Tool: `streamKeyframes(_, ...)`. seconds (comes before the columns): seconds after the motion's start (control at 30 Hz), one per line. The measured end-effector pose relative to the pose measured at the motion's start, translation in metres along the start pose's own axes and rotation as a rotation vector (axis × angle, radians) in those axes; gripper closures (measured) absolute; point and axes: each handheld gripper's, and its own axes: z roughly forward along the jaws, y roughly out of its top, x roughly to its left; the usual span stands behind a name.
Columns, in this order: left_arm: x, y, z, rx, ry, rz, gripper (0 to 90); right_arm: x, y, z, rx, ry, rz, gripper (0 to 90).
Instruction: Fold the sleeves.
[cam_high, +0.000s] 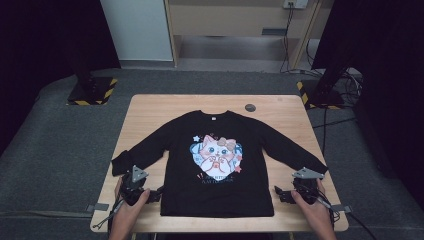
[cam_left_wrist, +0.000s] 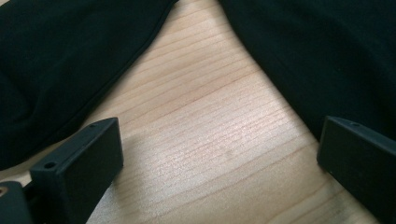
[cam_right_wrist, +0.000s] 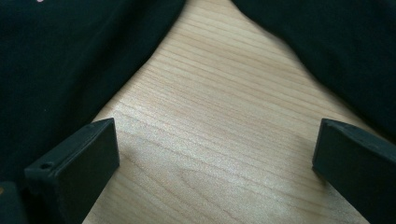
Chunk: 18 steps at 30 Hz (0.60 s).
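One black sweatshirt (cam_high: 218, 162) spread flat, one wooden table (cam_high: 280, 112), two open-jawed grippers

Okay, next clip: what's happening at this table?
A person sits at a light wooden table with tongs in each hand. A black long-sleeved sweatshirt with a cartoon cat print lies flat, front up, sleeves angled outward. The left tongs rest by the lower left hem, the right tongs by the lower right hem. Both stand wide open with bare wood between the jaws, gripping nothing. A small dark round disc lies near the far edge.
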Motion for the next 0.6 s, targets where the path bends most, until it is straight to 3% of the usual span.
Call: streamKeyframes(0.6, -0.0011, -0.0002, -0.0001, -0.001, 0.004, -0.005, 0.0, 0.0011, 0.0007, 0.0008, 0.0, -0.002, 0.001, 0.5)
